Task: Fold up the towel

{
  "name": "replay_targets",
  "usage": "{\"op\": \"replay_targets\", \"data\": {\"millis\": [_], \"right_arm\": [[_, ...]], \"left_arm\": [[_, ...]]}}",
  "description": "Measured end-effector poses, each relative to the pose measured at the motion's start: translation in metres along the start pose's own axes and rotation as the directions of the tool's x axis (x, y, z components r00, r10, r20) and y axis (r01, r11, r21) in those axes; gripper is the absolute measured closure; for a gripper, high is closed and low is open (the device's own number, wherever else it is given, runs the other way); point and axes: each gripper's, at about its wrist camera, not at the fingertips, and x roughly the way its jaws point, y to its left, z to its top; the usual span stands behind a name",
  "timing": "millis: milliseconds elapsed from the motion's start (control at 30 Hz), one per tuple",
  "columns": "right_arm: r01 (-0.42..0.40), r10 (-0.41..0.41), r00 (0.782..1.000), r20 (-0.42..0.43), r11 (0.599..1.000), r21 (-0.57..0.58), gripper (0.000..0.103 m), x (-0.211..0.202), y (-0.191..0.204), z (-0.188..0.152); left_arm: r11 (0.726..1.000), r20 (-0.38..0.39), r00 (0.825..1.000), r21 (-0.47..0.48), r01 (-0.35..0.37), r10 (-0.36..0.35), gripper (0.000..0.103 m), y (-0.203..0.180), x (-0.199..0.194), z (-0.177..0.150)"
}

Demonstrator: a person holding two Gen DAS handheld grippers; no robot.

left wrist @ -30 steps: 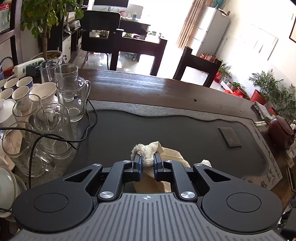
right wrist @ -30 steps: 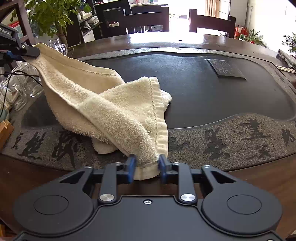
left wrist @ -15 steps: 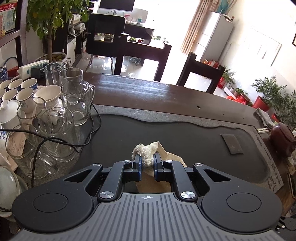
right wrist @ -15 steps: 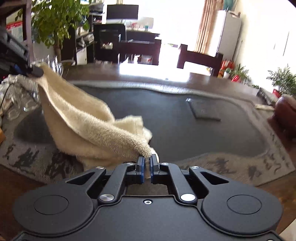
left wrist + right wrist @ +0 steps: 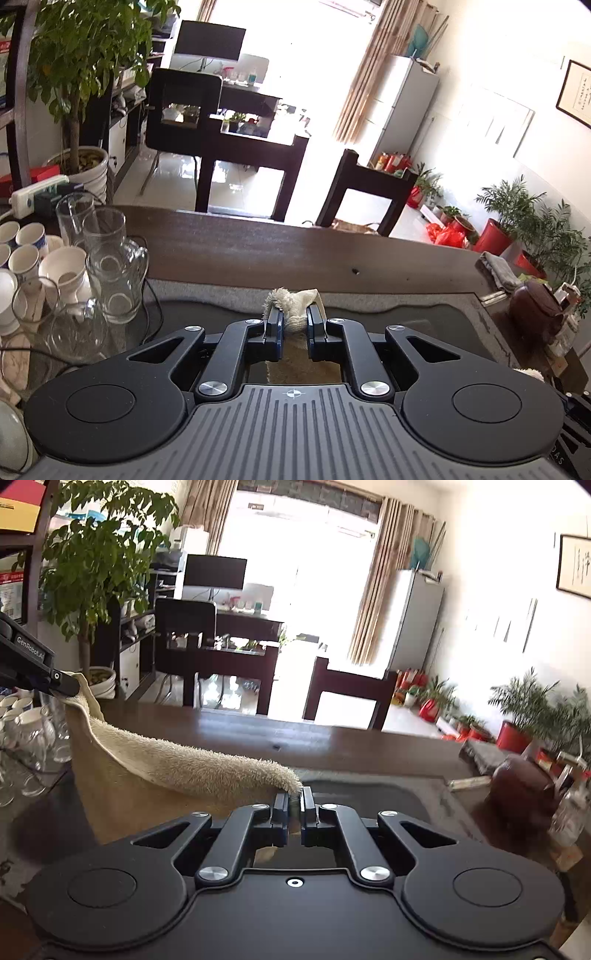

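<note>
A cream terry towel (image 5: pixel 173 771) hangs in the air between my two grippers above the dark tea tray (image 5: pixel 399 794). My right gripper (image 5: pixel 294 800) is shut on one towel corner. My left gripper (image 5: pixel 295 319) is shut on another bunched corner (image 5: pixel 293 304); it also shows at the far left of the right wrist view (image 5: pixel 64 683), with the towel's top edge sagging between the two. The towel body hangs down below, mostly hidden behind the gripper bodies.
Several glass pitchers (image 5: pixel 110 273) and white cups (image 5: pixel 27 251) crowd the table's left side, with a black cable (image 5: pixel 155 314). A brown clay teapot (image 5: pixel 535 306) stands at the right. The wooden table (image 5: pixel 332 254) runs behind the tray; chairs stand beyond.
Both grippers have risen and tilted up with the towel, lifting it off the tray. The right gripper, open around the towel edge a second ago, has shut on it.
</note>
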Motion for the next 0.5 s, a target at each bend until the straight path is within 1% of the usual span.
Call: {"op": "replay_targets", "data": {"millis": [100, 267, 500], "right_arm": [[0.033, -0.032, 0.999, 0.042, 0.999, -0.017, 0.097, 0.001, -0.009, 0.017], [0.081, -0.078, 0.994, 0.08, 0.996, -0.027, 0.097, 0.013, -0.025, 0.037], [0.145, -0.138, 0.983, 0.12, 0.988, -0.05, 0.097, 0.046, -0.046, 0.062]], "left_arm": [[1.0, 0.034, 0.999, 0.001, 0.013, -0.013, 0.091, -0.013, 0.0, 0.019], [1.0, 0.077, 0.997, 0.007, 0.019, -0.019, 0.091, -0.033, 0.007, 0.045], [1.0, 0.118, 0.993, 0.011, 0.005, -0.006, 0.091, -0.062, 0.04, 0.079]]}}
